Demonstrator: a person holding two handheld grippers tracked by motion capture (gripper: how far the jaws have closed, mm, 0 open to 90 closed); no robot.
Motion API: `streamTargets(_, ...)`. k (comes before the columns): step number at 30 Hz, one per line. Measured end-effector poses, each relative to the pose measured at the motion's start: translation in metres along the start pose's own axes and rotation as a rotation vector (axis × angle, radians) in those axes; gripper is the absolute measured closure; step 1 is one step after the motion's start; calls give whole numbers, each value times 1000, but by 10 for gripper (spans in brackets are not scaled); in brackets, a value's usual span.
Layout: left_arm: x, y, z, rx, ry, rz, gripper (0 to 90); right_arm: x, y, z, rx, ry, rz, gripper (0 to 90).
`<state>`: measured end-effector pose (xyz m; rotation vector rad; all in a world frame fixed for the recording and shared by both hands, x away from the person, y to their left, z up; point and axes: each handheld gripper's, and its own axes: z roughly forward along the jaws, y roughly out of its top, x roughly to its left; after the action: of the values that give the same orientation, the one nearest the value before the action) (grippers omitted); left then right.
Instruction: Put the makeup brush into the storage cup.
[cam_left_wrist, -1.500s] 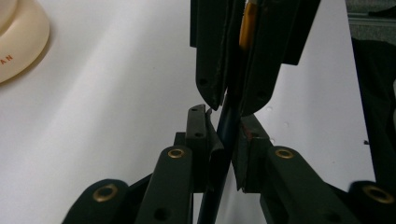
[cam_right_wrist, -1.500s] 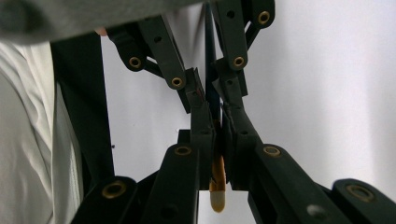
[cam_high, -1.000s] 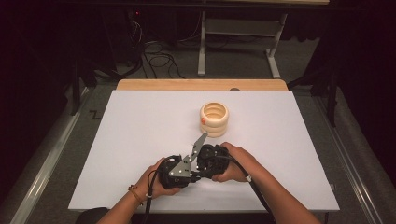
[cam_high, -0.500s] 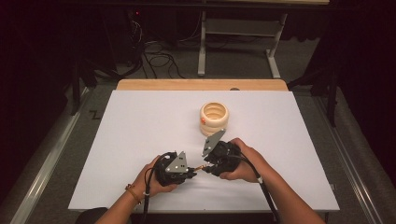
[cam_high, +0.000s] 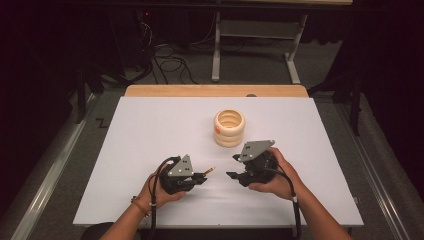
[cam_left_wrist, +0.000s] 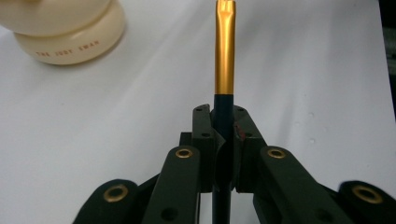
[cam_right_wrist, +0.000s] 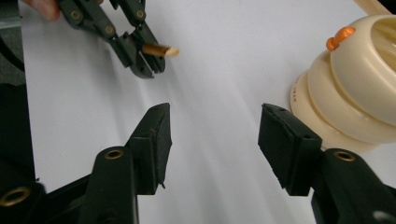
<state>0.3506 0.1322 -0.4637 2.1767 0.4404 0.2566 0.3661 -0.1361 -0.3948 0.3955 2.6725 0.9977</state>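
Left gripper view: we see the left hand-held gripper (cam_left_wrist: 224, 140) clenched on a slim dark-handled tool (cam_left_wrist: 224, 56), whose dark shaft passes between the two black jaws and whose gold metal ferrule projects straight ahead above the white table (cam_left_wrist: 303, 70). We cannot tell what kind of tip the tool carries. A cream ribbed holder (cam_left_wrist: 65, 28), printed with small lettering on its base ring, stands on the table ahead and to the left, apart from the tool.

In the right gripper view, we find the right hand-held gripper (cam_right_wrist: 212, 140) released, its jaws spread wide with bare table between them. The holder stands just beside the right-hand jaw and bears a small orange knob (cam_right_wrist: 339, 36) on its rim; the left hand-held gripper appears farther off, the tool's end jutting from it.

In the high view, we place both hand-held grippers near the table's front edge, a gap between them, their jaws turned toward one another. The holder sits beyond them, near the table's middle and closer to the right hand-held gripper.
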Motion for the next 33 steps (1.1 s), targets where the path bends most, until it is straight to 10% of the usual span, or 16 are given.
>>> streamTargets(13, 9, -3, -18, -58, 81, -15, 829, 1, -50, -24, -93, -94, 20, 280)
streamTargets(33, 23, 9, -36, -163, 156, -61, 829, -3, -132, -53, -202, -253, 197, 184)
